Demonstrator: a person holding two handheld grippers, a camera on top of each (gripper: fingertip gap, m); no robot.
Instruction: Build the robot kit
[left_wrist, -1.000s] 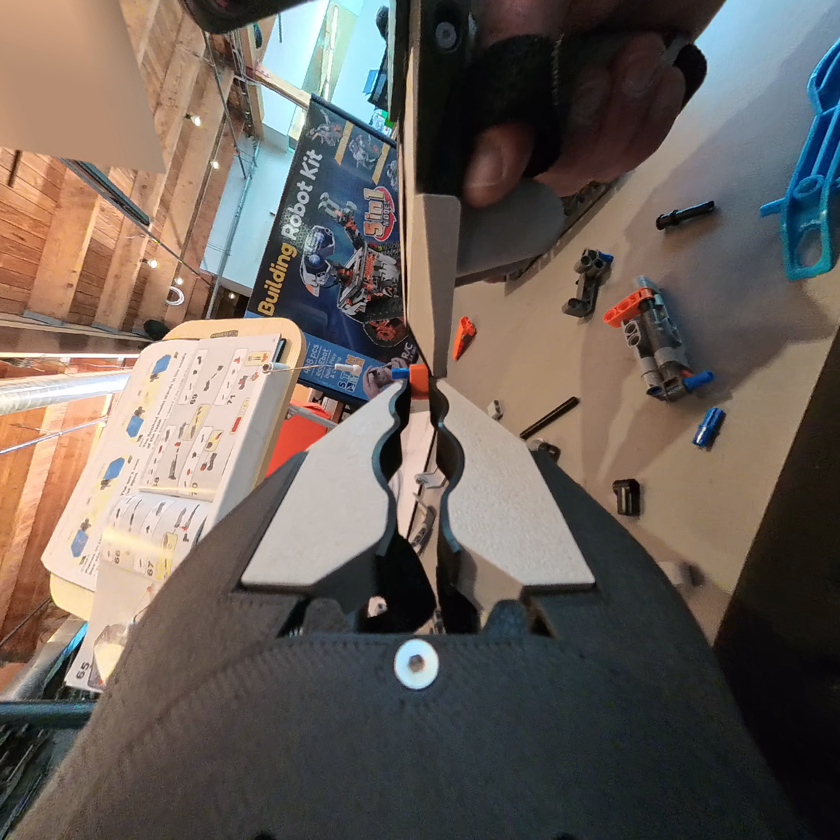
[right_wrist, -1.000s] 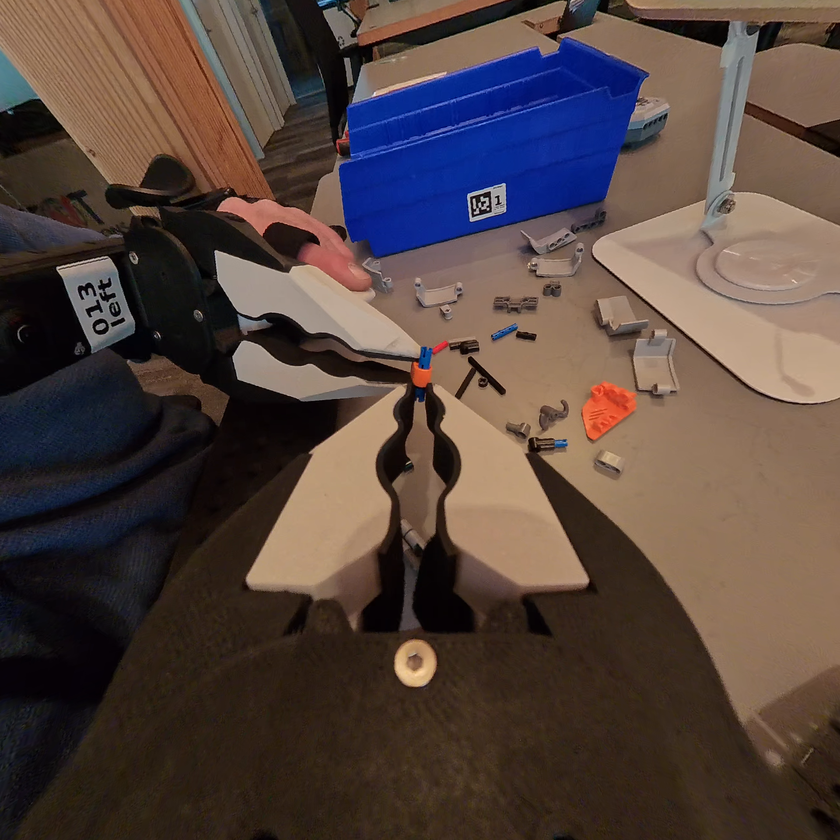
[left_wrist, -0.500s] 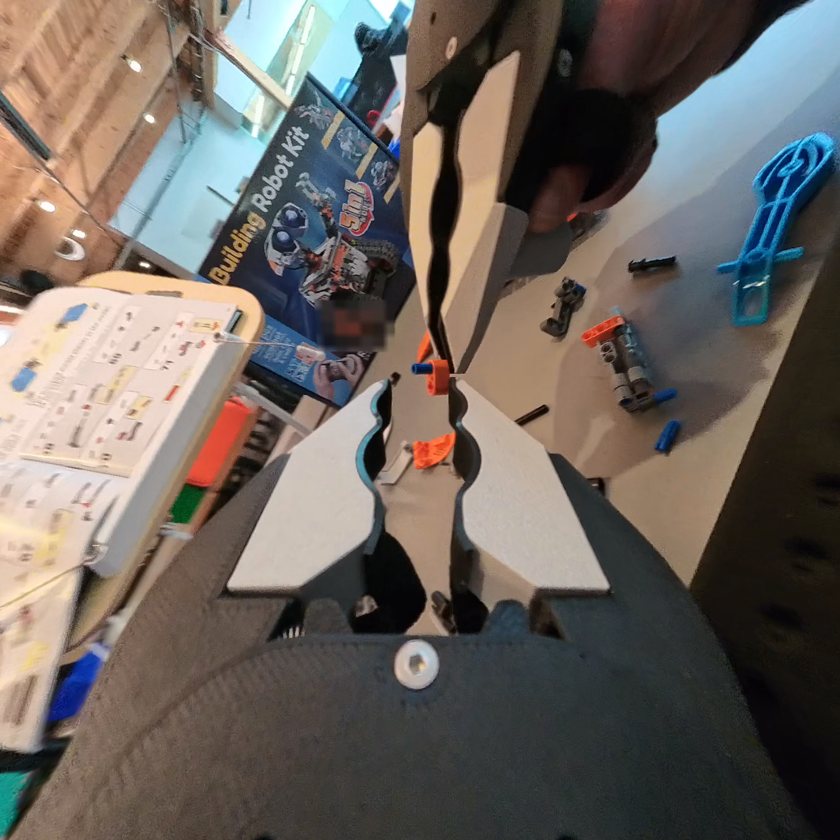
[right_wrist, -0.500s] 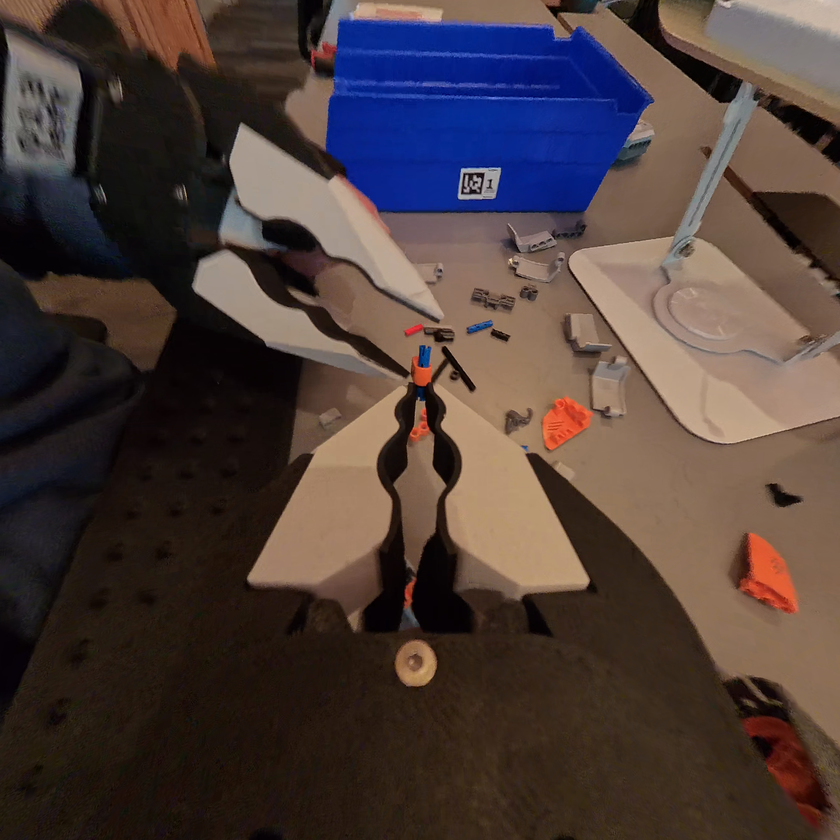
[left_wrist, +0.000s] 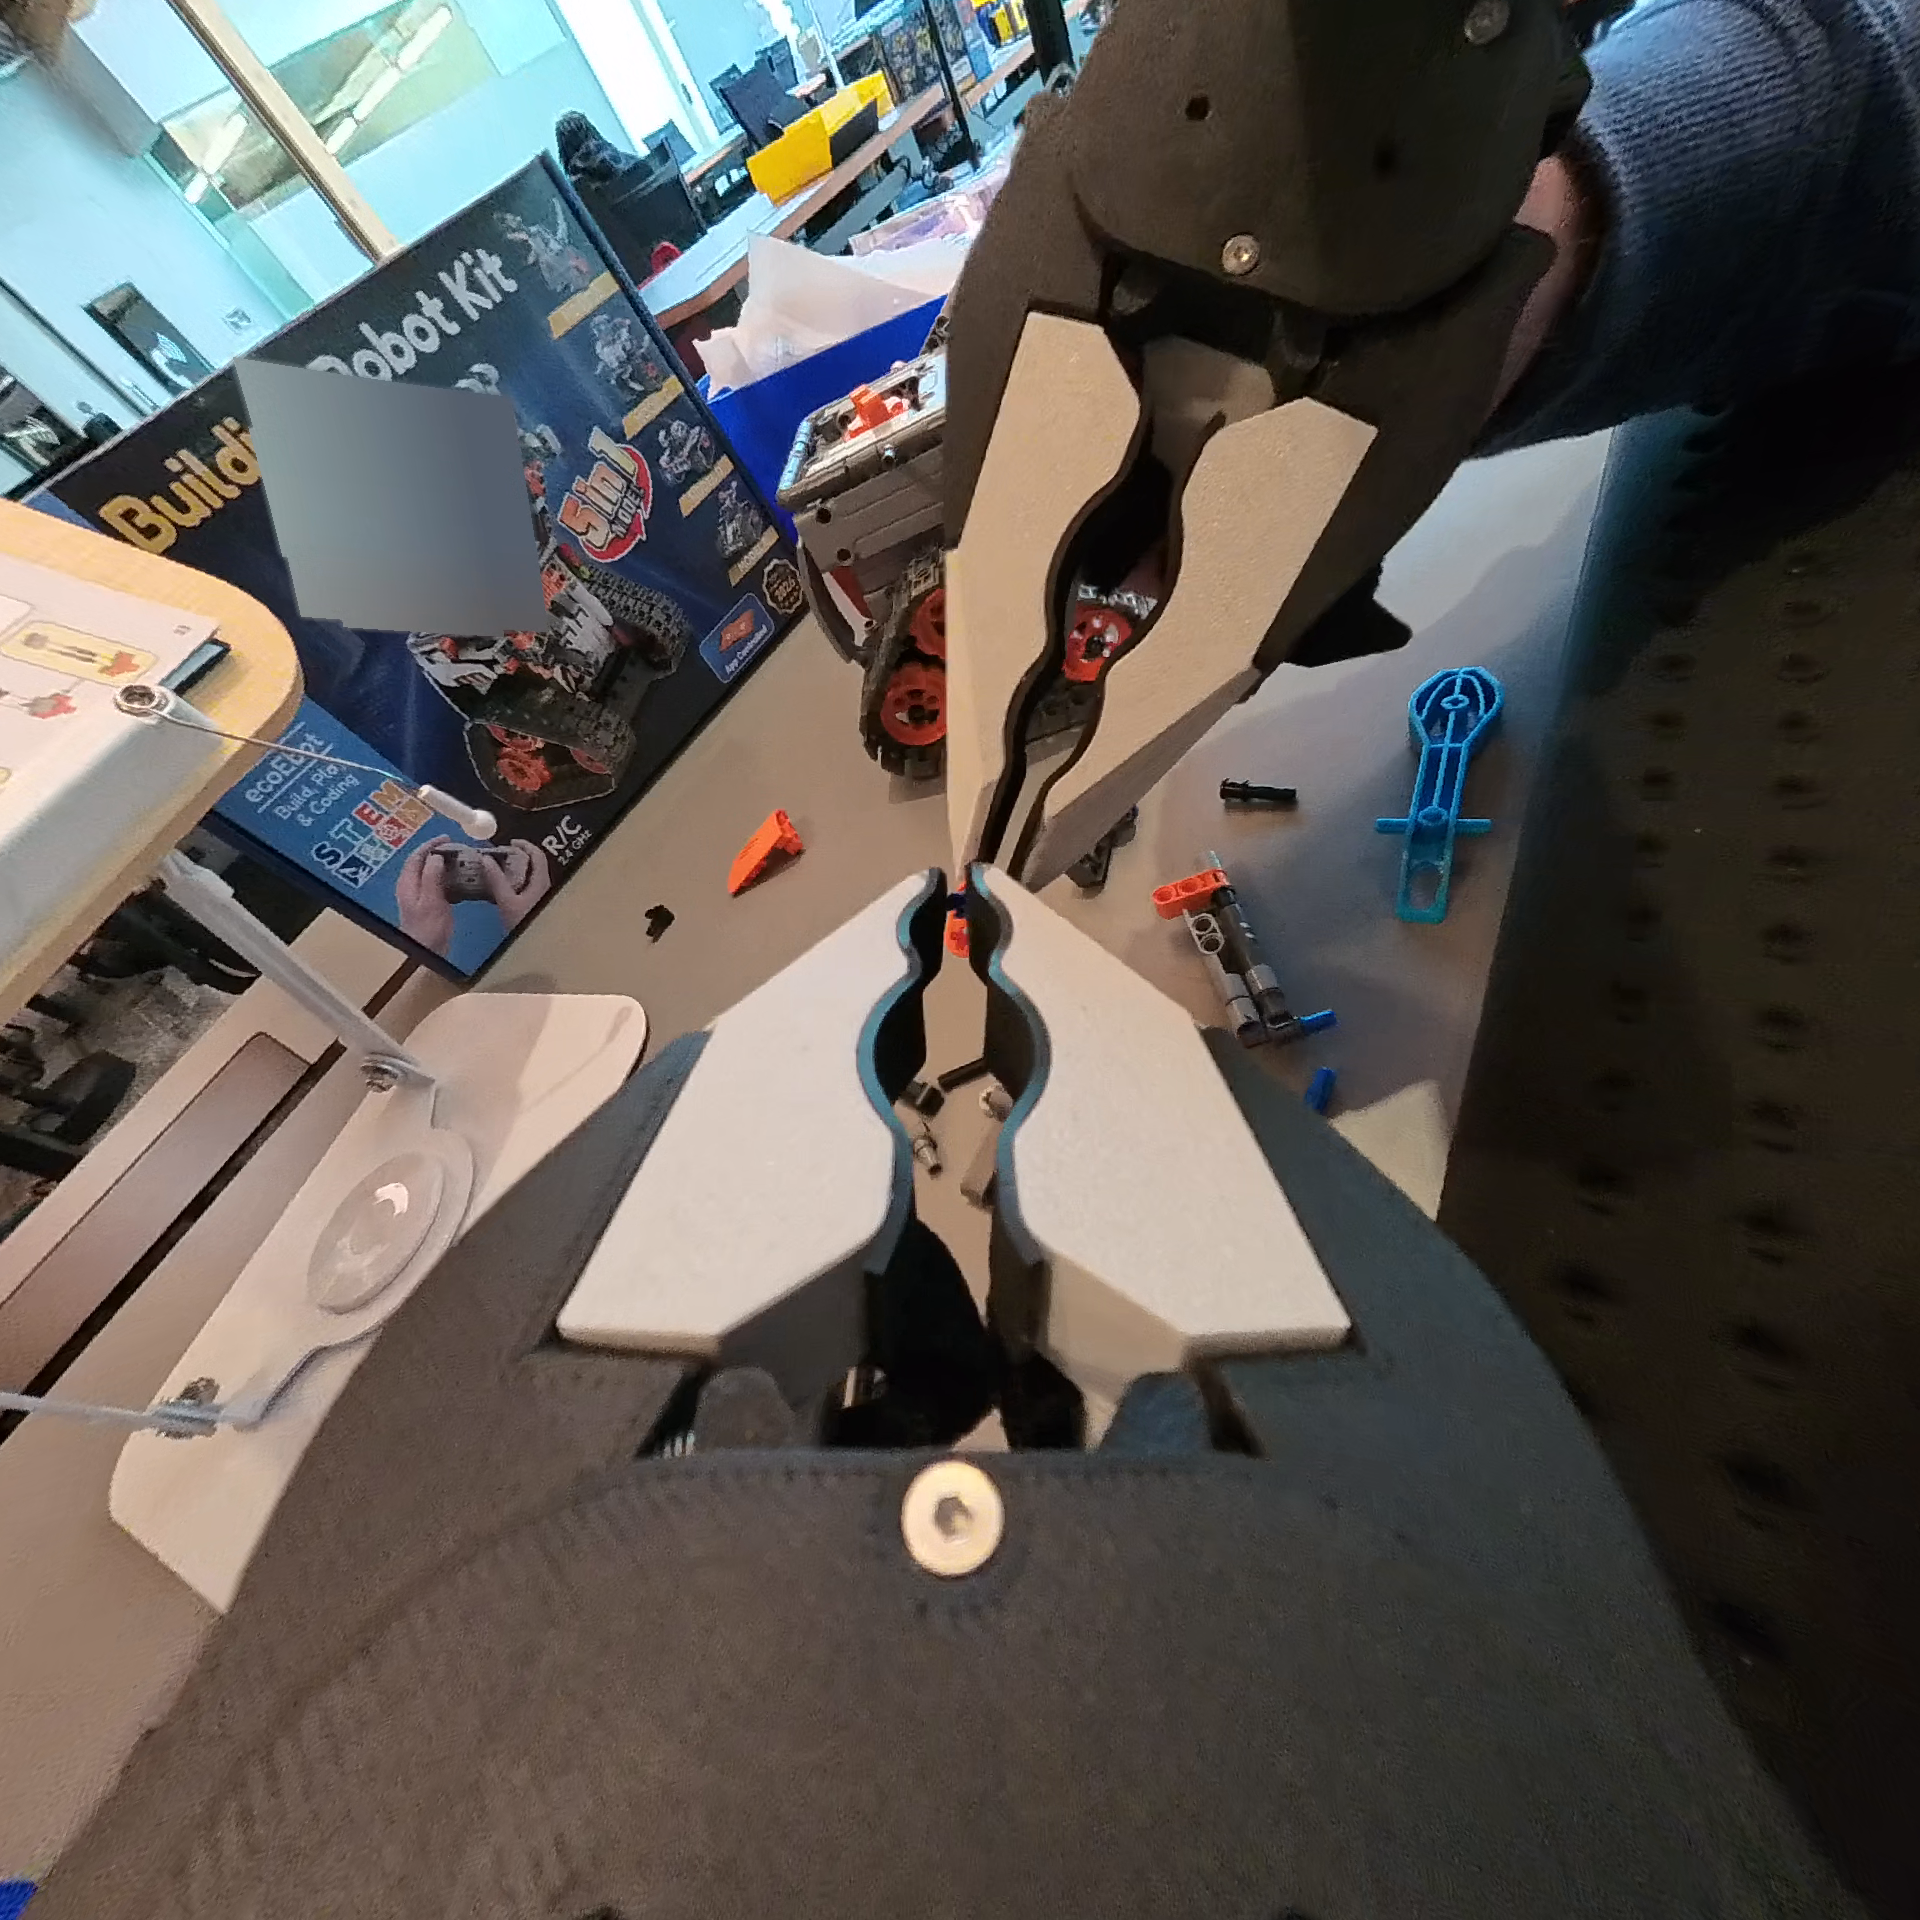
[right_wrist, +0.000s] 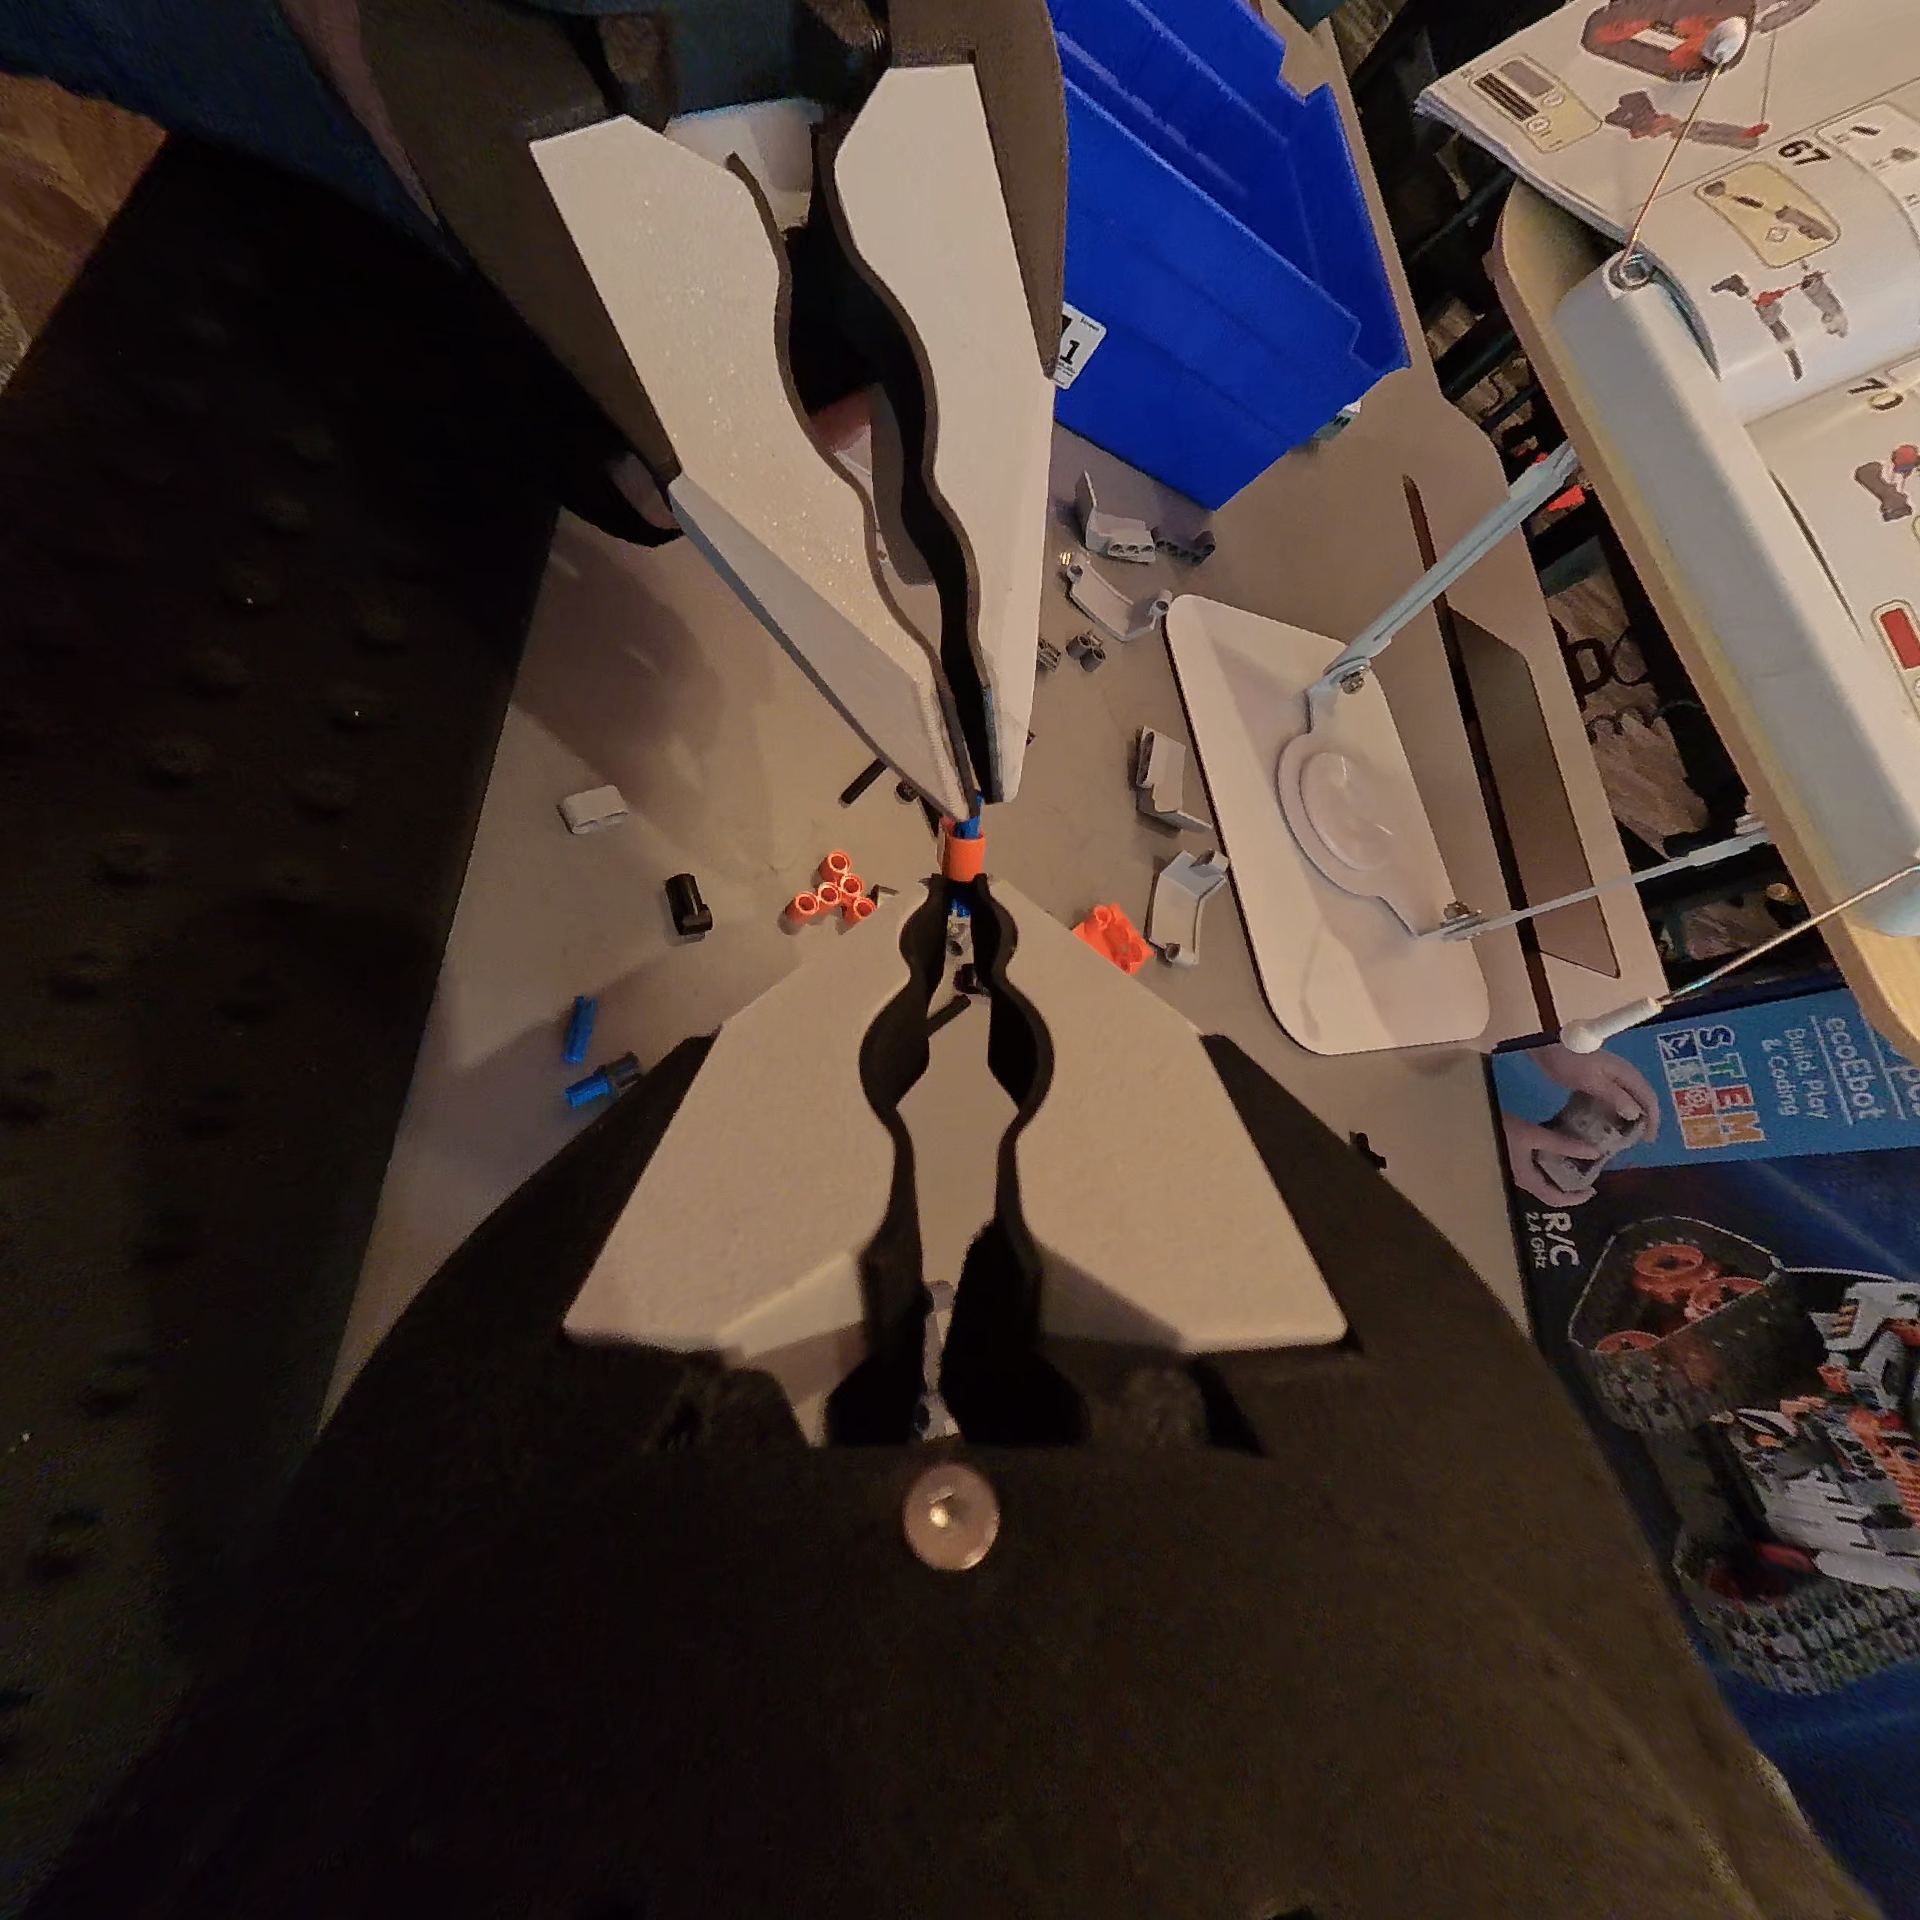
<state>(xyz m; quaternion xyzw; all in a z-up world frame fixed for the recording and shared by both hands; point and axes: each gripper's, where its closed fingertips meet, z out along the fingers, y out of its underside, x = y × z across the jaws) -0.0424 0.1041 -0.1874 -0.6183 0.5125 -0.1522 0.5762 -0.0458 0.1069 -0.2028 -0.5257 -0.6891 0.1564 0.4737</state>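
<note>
The left tongs (left_wrist: 958, 883) and right tongs (right_wrist: 964, 896) meet tip to tip above the desk (right_wrist: 727, 727), each pinching an end of a blue pin (right_wrist: 968, 828) wearing an orange bushing (right_wrist: 962, 856); loose orange bushings (right_wrist: 831, 889) lie below.

Bin (right_wrist: 1195, 260) behind parts (right_wrist: 831, 891) on table (right_wrist: 644, 665)

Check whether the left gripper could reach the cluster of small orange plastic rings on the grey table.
Probably not: the orange rings lie unobstructed, but the left gripper is shut on the blue-and-orange pin.
</note>
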